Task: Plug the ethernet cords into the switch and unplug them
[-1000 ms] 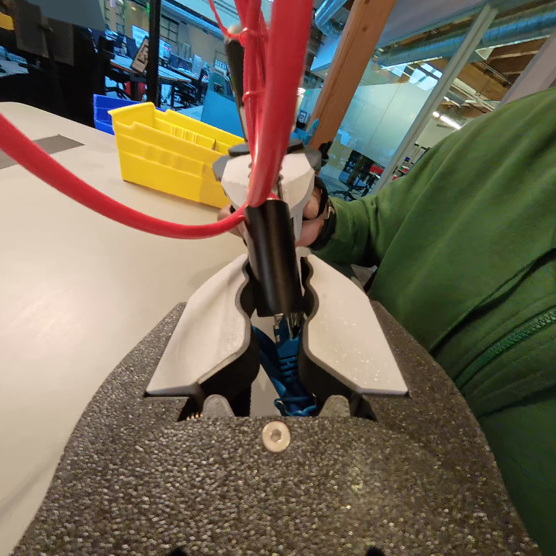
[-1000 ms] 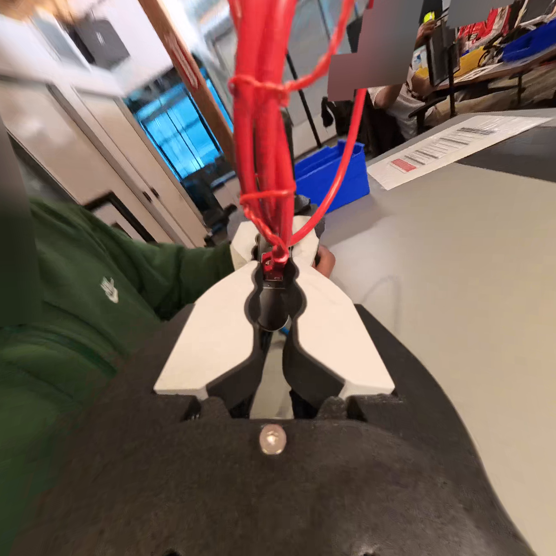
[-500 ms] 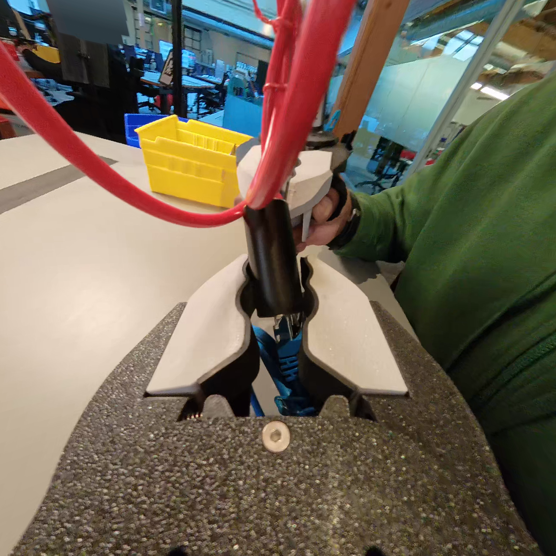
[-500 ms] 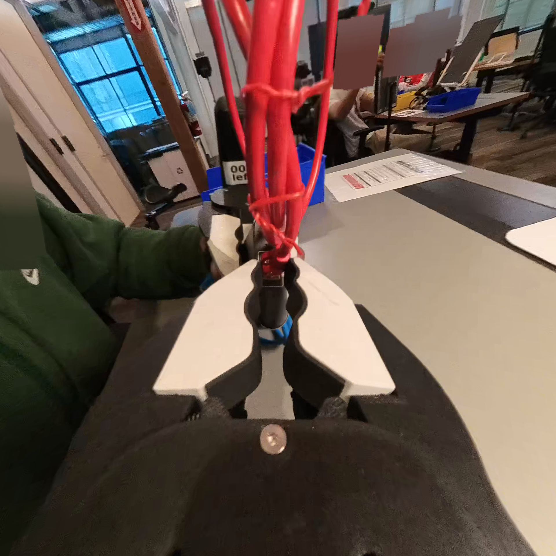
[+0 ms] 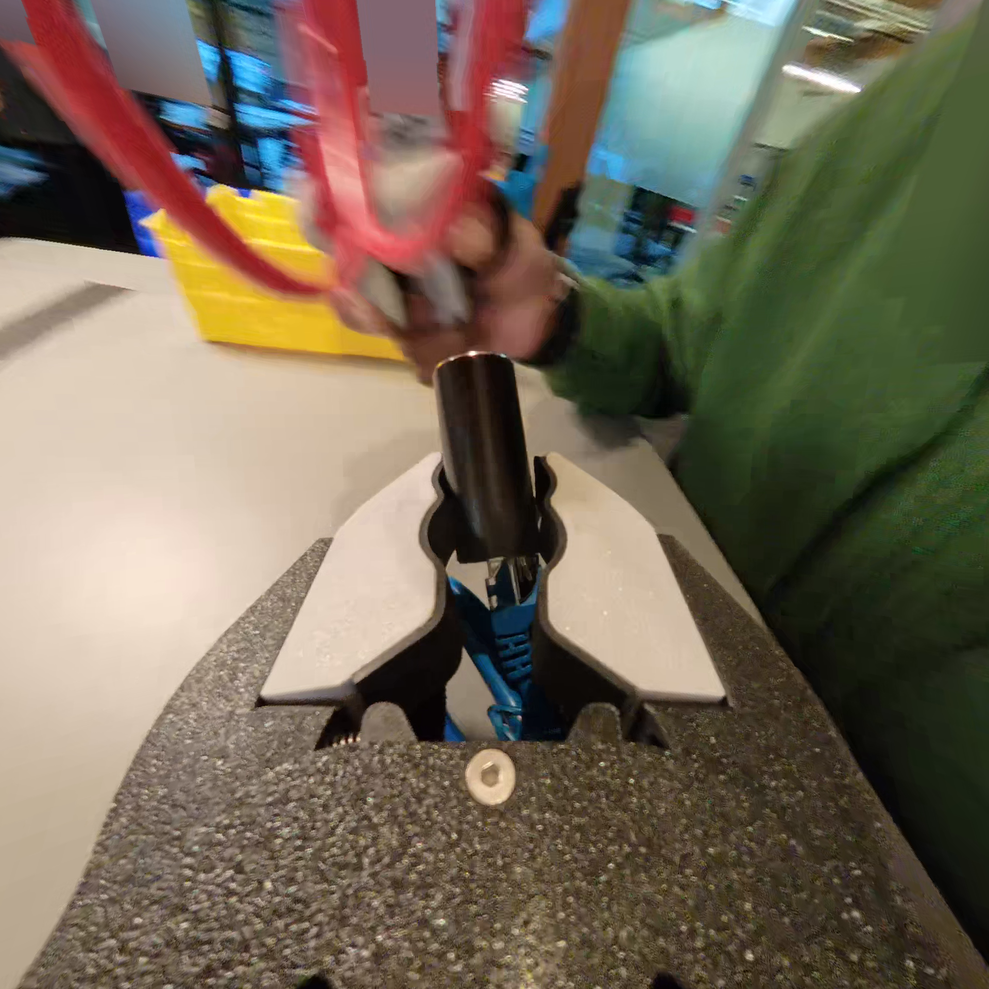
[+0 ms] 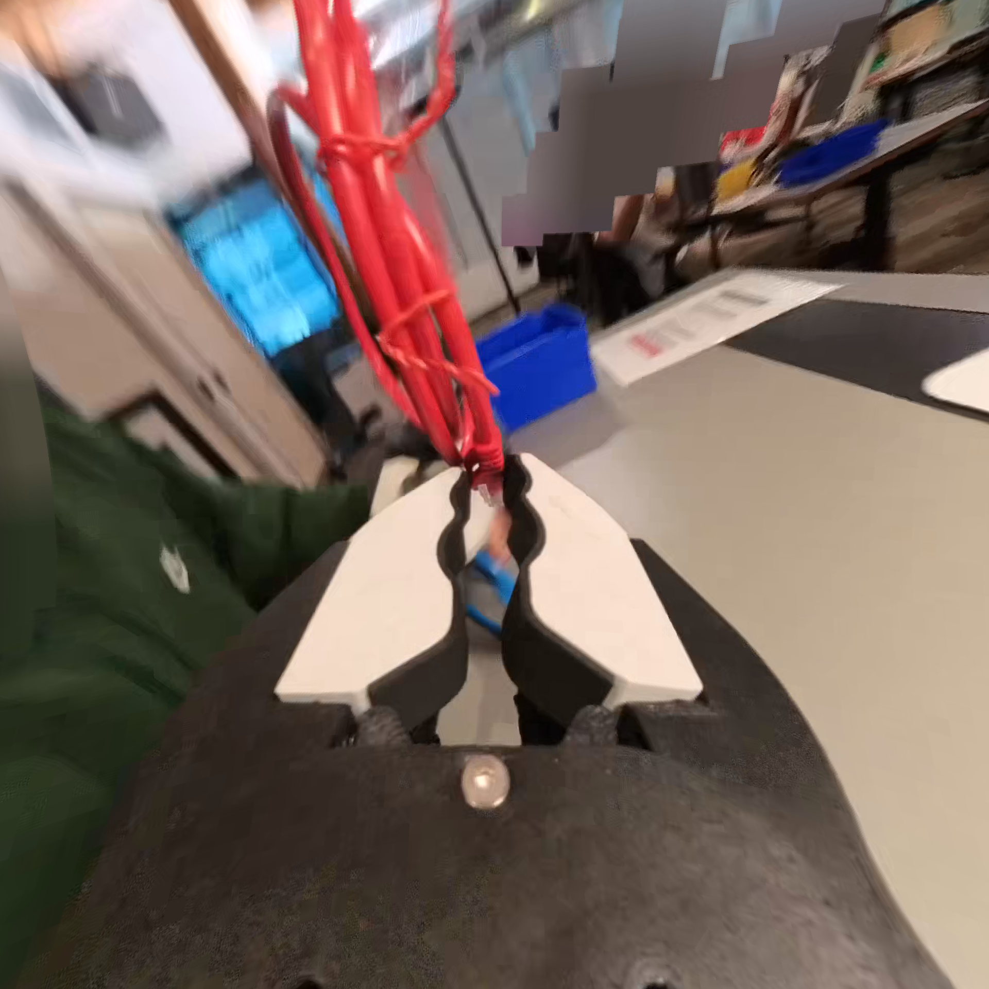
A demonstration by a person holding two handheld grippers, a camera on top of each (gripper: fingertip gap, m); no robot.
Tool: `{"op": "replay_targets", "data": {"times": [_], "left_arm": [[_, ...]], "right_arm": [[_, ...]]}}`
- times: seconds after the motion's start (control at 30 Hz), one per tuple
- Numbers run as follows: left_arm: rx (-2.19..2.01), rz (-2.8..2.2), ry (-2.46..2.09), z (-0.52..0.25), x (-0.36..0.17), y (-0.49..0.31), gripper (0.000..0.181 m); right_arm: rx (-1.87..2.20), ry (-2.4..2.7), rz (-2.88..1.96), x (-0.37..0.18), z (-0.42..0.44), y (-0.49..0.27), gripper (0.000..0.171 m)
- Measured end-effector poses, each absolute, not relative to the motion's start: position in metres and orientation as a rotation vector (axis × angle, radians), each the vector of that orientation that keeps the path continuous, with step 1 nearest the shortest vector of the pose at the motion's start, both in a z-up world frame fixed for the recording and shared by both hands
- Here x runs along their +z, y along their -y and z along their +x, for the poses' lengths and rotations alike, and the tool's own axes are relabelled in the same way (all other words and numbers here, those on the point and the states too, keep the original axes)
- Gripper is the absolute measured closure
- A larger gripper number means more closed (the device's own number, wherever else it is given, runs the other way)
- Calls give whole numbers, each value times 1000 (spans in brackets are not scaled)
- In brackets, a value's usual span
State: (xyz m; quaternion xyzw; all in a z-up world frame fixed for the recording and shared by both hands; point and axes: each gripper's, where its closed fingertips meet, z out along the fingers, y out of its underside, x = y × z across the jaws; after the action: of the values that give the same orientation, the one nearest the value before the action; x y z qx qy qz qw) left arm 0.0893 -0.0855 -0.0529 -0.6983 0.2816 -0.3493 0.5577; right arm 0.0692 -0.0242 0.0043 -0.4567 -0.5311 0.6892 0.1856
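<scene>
My left gripper [image 5: 489, 471] is shut on a black tube-shaped switch [image 5: 481, 428] that sticks out forward above the table. A blue ethernet cord [image 5: 511, 647] is plugged into the switch's near end and runs back between the fingers. The switch's far end is open and bare. My right gripper [image 6: 489, 468] is shut on the plug of a bundled red ethernet cord [image 6: 396, 257], which rises up and left. In the left wrist view the right gripper [image 5: 412, 278] and the red cord [image 5: 160, 176] are blurred, just beyond the switch and apart from it.
A yellow bin [image 5: 257, 305] stands on the grey table [image 5: 160, 481] behind the grippers. A blue bin [image 6: 540, 358] and a printed sheet [image 6: 695, 326] sit at the far edge. A person's green sleeve [image 5: 803, 321] fills the right of the left view. The tips of one gripper are about 8 centimeters away from the tips of the other.
The red cord's plug has come out of the switch's far end. The right gripper has pulled away with it, and both views are blurred by motion.
</scene>
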Motion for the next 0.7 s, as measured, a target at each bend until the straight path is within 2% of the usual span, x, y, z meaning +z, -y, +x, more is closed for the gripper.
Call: {"op": "replay_targets", "data": {"times": [0.07, 0.23, 0.43, 0.57, 0.7], "left_arm": [[-811, -1593, -603, 91, -44, 82, 152], [-822, -1641, -524, 73, -48, 74, 152], [-827, -1623, -418, 49, -46, 69, 152], [-819, -1629, -389, 40, -46, 68, 153], [-794, -1635, -396, 39, -46, 69, 152]], "right_arm": [[1826, 1398, -1353, 2, 71, -24, 158], [1651, 1532, -1385, -19, 67, -13, 157], [1603, 1422, -1412, -5, 80, -36, 157], [1505, 1335, -1459, 14, 122, -57, 157], [1237, 1238, -1606, 28, 201, -106, 157]]}}
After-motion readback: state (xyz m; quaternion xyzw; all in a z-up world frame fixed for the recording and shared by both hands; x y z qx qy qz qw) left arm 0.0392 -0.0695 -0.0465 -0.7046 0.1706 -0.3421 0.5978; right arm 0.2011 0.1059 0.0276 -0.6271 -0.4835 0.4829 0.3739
